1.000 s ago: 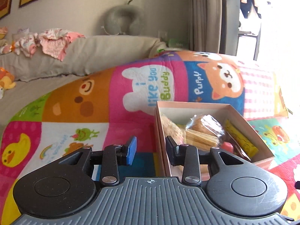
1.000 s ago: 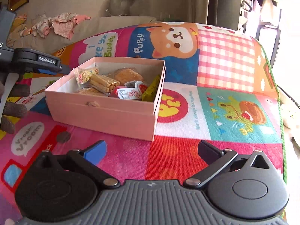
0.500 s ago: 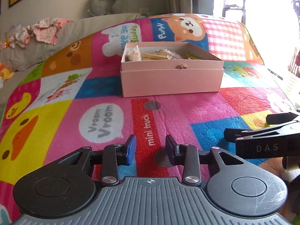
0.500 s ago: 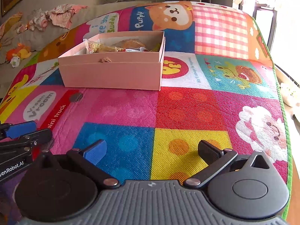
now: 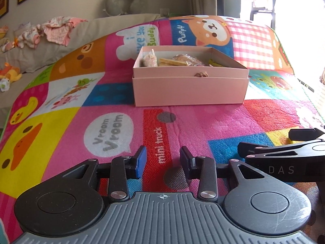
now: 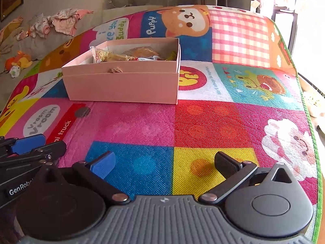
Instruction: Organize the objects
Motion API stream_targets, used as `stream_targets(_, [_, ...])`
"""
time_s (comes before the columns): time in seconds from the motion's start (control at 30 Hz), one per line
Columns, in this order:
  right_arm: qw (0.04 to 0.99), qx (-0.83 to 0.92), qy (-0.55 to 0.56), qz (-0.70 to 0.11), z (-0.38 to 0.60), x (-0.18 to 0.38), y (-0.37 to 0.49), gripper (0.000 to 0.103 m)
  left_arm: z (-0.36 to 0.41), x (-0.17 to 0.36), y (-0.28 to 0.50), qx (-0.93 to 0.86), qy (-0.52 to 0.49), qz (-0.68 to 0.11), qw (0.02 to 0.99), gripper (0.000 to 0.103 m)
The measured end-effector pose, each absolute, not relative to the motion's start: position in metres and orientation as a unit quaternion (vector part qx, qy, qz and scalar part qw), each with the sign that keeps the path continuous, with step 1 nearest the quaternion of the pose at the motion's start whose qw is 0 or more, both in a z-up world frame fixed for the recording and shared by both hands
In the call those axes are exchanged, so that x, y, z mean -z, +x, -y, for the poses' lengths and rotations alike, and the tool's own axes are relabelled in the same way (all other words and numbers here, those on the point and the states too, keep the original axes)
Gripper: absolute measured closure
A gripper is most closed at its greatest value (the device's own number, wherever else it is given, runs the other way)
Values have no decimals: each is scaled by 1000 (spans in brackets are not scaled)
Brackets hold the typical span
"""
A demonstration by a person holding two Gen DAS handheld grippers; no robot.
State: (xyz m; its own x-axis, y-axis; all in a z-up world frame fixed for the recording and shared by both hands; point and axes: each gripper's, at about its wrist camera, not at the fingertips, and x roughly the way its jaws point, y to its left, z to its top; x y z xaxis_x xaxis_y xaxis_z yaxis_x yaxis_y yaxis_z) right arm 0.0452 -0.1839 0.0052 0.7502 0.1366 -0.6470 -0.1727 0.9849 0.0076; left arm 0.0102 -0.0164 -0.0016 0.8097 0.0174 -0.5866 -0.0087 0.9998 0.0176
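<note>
A pink cardboard box (image 5: 191,90) stands on the colourful play mat (image 5: 213,126), also in the right wrist view (image 6: 121,87). It holds several wrapped snacks (image 5: 174,61), seen too in the right wrist view (image 6: 130,56). My left gripper (image 5: 162,160) is partly open and empty, low over the mat, well in front of the box. My right gripper (image 6: 165,163) is wide open and empty, beside the left one, also in front of the box. Each gripper shows in the other's view, the right one (image 5: 284,154) and the left one (image 6: 30,148).
A grey sofa (image 5: 87,28) with baby clothes (image 5: 54,31) and a neck pillow (image 5: 124,0) stands behind the mat. A plush toy (image 5: 10,74) lies at far left. The mat's green edge (image 6: 304,105) runs along the right, by a bright window.
Both grippers pulled back from the box a second ago and now hover low over the near part of the mat. In the last half second they barely moved. The box stays put.
</note>
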Motion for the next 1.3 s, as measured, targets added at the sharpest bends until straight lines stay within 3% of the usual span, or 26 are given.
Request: stream_targets(1.3, [935,-82,-27,-344,184,-5,46,0,9,1,7,5,-14,-307,952,63])
